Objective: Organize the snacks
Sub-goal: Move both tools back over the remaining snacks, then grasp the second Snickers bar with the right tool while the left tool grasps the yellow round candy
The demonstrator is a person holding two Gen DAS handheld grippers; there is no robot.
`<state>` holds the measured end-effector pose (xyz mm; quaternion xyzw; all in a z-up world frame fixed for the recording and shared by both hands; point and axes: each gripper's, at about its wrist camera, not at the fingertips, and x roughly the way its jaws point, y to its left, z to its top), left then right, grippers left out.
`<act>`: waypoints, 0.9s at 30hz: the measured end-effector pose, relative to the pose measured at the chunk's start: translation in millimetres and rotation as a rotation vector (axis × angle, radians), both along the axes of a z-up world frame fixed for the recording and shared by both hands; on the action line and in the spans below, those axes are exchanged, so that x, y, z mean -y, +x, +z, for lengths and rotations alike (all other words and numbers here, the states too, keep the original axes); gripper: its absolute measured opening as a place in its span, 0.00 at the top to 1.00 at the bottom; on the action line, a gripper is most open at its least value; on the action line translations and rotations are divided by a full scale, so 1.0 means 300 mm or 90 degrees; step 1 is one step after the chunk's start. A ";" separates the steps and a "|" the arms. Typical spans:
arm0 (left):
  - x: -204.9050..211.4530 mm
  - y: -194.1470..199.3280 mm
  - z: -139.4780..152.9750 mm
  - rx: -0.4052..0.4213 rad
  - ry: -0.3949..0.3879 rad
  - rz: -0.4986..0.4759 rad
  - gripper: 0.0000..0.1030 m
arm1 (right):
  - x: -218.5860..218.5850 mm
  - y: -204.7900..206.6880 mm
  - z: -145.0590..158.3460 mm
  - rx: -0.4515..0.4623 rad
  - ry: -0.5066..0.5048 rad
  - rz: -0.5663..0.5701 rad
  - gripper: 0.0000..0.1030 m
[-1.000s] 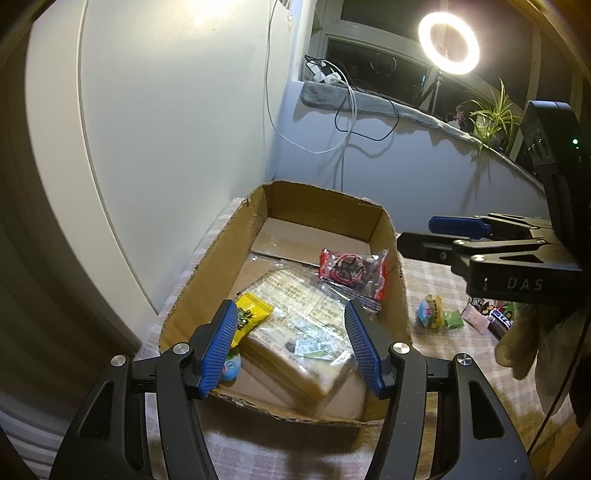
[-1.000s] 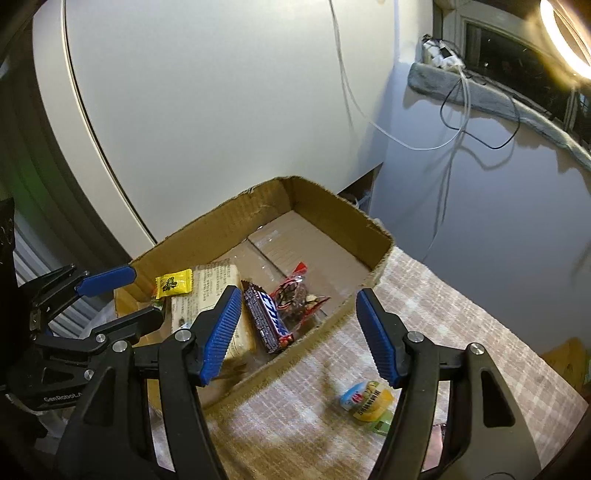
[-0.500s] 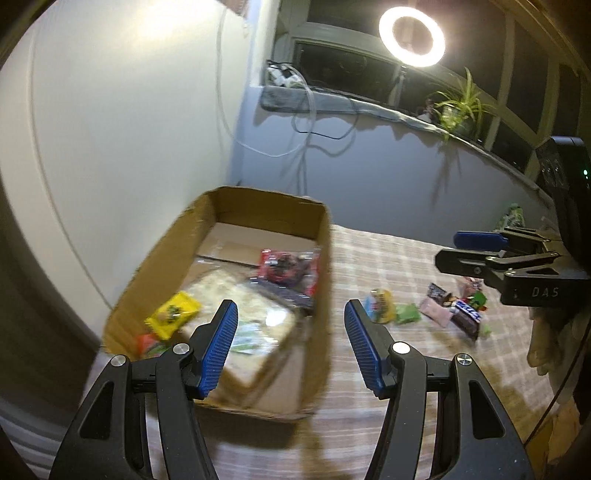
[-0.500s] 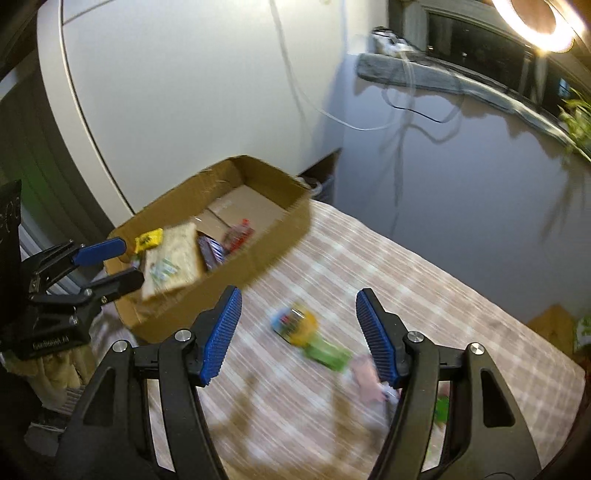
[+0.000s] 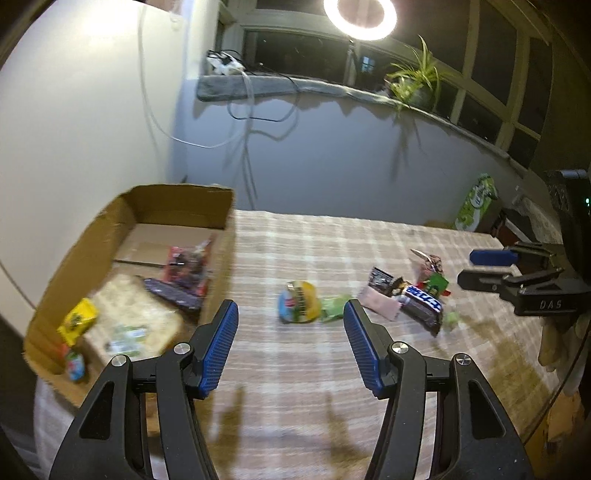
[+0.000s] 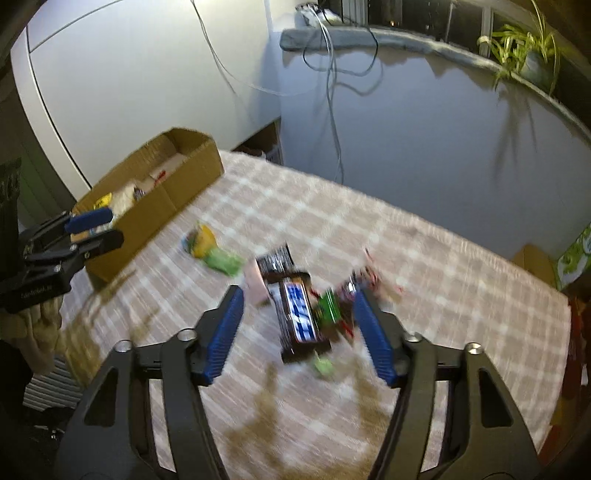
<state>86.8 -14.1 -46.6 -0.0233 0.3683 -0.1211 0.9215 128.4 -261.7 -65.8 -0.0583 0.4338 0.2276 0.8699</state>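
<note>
A cardboard box (image 5: 88, 236) at the table's left holds several snacks: a large pale packet (image 5: 133, 321), a yellow packet (image 5: 77, 321), a dark bar, a red bag (image 5: 184, 262). It also shows in the right wrist view (image 6: 173, 192). Loose snacks lie on the checked cloth: a yellow-blue pack (image 5: 299, 306), a green pack (image 5: 334, 314), a pink pack (image 5: 380, 302), a dark chocolate bar (image 5: 421, 306). My left gripper (image 5: 291, 349) is open and empty above the cloth. My right gripper (image 6: 297, 336) is open, hovering over the chocolate bar (image 6: 299, 317).
A checked cloth (image 5: 332, 369) covers the table. A white wall and cables stand behind the box. A windowsill with a plant (image 5: 413, 81) and a ring light (image 5: 360, 18) is at the back. A green carton (image 5: 476, 203) stands beyond the table's far right corner.
Both grippers have swung right, away from the box toward the loose snacks. The right gripper now hangs over the chocolate bar pile. Both stay open and empty.
</note>
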 end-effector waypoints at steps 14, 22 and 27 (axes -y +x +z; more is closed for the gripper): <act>0.092 0.124 -0.099 -0.045 0.014 0.011 0.55 | -0.049 0.018 -0.115 -0.047 0.002 0.080 0.62; 0.111 0.186 -0.152 -0.066 0.027 0.017 0.61 | -0.063 0.077 -0.179 -0.062 -0.006 0.077 0.62; 0.115 0.215 -0.194 -0.085 0.026 0.021 0.60 | -0.065 0.102 -0.193 -0.058 -0.003 0.082 0.62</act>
